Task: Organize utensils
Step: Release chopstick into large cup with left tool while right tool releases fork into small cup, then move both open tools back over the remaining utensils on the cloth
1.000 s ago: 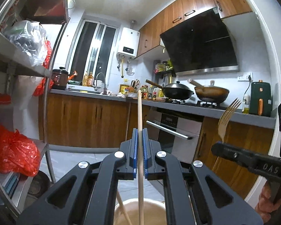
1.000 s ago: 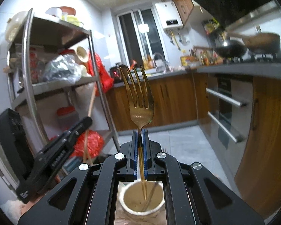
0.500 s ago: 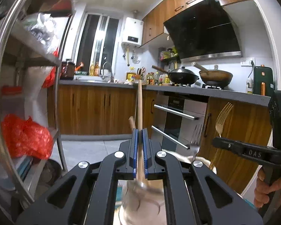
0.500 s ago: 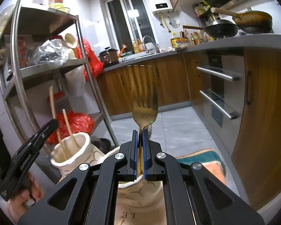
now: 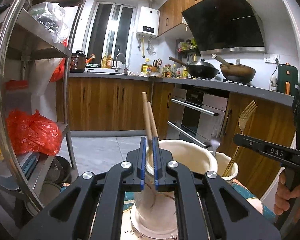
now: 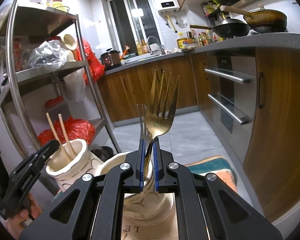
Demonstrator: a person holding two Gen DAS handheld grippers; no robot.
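- Where the left wrist view looks down, left gripper [image 5: 149, 160] above a cream jar [image 5: 188, 158], blue-padded fingers [image 5: 143, 160] parted a little.
- Two chopsticks [image 5: 148, 118] standing in that jar, leaning slightly left, rising through the gap between the fingers; contact with the pads not clear, so grip cannot be told.
- Second jar [image 5: 229, 165] just beside and to the right of the first, touching or nearly so.
- Gold fork [image 5: 245, 118] upright in the second jar, tines up, with a silver fork [image 5: 216, 140] blurred beside it.
- Right gripper [image 5: 270, 152] seen from the side at the gold fork, held by a hand [image 5: 288, 198].
- From the right wrist view: right gripper [image 6: 149, 160] with fingers [image 6: 155, 160] slightly apart, gold fork [image 6: 162, 110] tilted in the gap, stem against the left pad only, not pinched.
- Silver fork [image 6: 142, 120] just behind, sharing the jar [image 6: 144, 202] below.
- Chopsticks [image 6: 60, 136] in the other jar [image 6: 70, 166] to the left, left gripper [image 6: 30, 172] at its rim.
- Both jars on a white mat [image 6: 130, 232] with lettering; patterned cloth [image 6: 210, 168] beneath.
- Steel rack [image 6: 50, 70] with a red bag [image 6: 74, 128] behind the jars.
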